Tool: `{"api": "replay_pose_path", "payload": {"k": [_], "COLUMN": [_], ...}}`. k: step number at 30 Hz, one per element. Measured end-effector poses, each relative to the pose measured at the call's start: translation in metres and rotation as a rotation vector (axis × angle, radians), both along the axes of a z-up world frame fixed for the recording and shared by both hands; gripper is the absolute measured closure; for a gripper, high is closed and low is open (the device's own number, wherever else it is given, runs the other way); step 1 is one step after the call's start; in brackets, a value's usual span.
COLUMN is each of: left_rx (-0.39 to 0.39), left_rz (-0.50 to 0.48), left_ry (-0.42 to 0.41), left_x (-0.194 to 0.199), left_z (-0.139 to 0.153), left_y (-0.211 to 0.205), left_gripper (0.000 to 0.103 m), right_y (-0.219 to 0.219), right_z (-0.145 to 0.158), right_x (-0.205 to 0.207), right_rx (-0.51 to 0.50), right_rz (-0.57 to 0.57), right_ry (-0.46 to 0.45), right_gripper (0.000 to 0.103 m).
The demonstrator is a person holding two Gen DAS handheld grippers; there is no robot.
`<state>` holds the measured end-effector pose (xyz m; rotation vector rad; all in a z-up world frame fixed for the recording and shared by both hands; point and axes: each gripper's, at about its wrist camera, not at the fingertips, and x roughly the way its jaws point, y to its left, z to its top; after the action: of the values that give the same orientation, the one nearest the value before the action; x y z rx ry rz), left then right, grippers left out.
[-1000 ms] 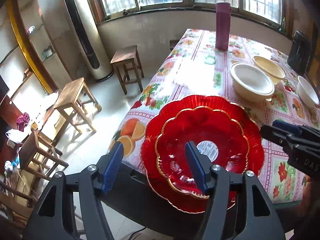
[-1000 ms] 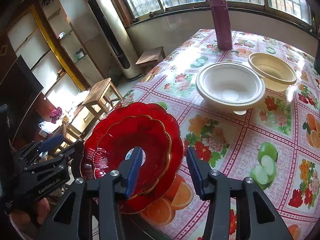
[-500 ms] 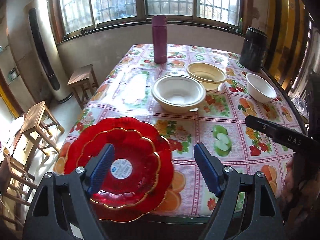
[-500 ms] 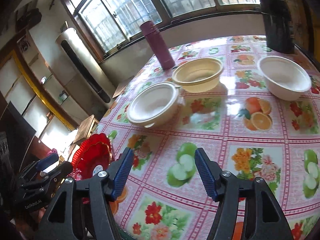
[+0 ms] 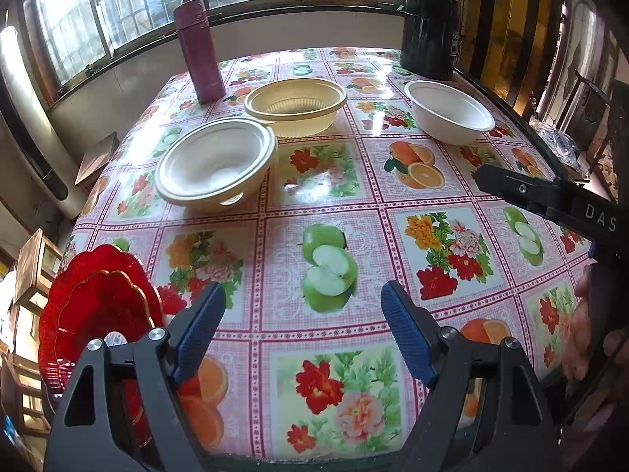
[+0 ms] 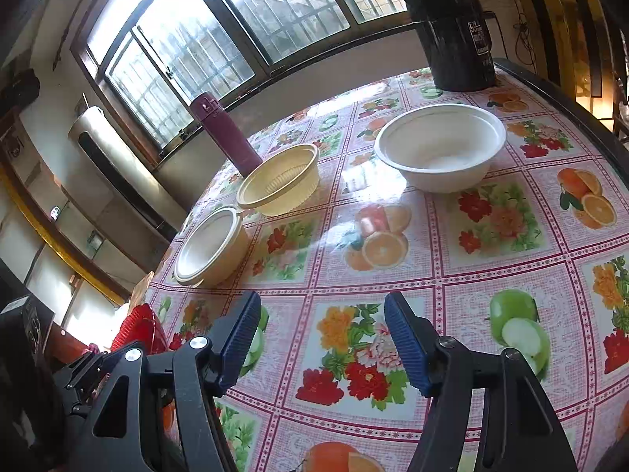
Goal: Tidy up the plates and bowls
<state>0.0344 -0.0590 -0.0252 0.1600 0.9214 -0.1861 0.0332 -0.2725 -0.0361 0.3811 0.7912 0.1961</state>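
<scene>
Two red scalloped plates [image 5: 98,306] lie stacked, the smaller on the larger, at the table's near-left corner; the right wrist view shows only an edge of the red plates [image 6: 137,330]. My left gripper [image 5: 302,299] hangs open and empty over the tablecloth, right of them. A cream bowl [image 5: 214,165] sits mid-left, a yellow ribbed bowl [image 5: 295,104] touches it from behind, and a white bowl [image 5: 448,116] stands far right. My right gripper [image 6: 320,310] is open and empty, pointing towards the white bowl [image 6: 440,149], with the yellow bowl [image 6: 279,185] and cream bowl [image 6: 210,246] to its left.
A purple flask [image 5: 196,51] and a black pot [image 5: 430,31] stand at the table's far edge by the window. The floral tablecloth [image 5: 330,181] covers the table. A hand [image 5: 582,326] carries the right gripper [image 5: 495,183] at the right. Wooden stools stand on the floor, left.
Both grippers have drawn back from the red plates and swung right across the table. Their jaws stand wider. The plates stay stacked at the corner.
</scene>
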Motion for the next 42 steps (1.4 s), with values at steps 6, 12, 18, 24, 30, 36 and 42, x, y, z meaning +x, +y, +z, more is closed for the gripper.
{"api": "replay_pose_path", "payload": {"k": [6,12,18,24,30,36,42], "left_rx": [0.013,0.012,-0.018,-0.069,-0.069,-0.069,-0.069], "left_rz": [0.004,0.022,0.083,0.144,0.142,0.142,0.142], "left_ry": [0.012,0.006,0.002,-0.002,0.02,0.02,0.02], "left_x": [0.025,0.041,0.064,0.072,0.074,0.074,0.074], "left_z": [-0.02,-0.035,-0.057,-0.073,-0.076,-0.076,-0.076], "left_y": [-0.027,-0.039,-0.043,-0.043,-0.044,-0.044,-0.044], "left_gripper": [0.021,0.021,0.021,0.008,0.0,0.0,0.0], "right_y": [-0.016,-0.031,-0.034,-0.035,-0.036,-0.037,-0.039], "right_z": [-0.017,-0.025,-0.033,-0.041,-0.042,-0.044,-0.043], "right_x": [0.0,0.0,0.006,0.01,0.01,0.012,0.011], "right_rx": [-0.009,-0.027,-0.073,-0.104,-0.102,-0.064,-0.062], "right_rz": [-0.028,-0.059,-0.078,-0.084,-0.081,-0.07,-0.086], "right_ry": [0.028,0.025,0.032,0.04,0.036,0.052,0.045], "right_gripper": [0.035,0.035,0.035,0.035,0.035,0.035,0.035]}}
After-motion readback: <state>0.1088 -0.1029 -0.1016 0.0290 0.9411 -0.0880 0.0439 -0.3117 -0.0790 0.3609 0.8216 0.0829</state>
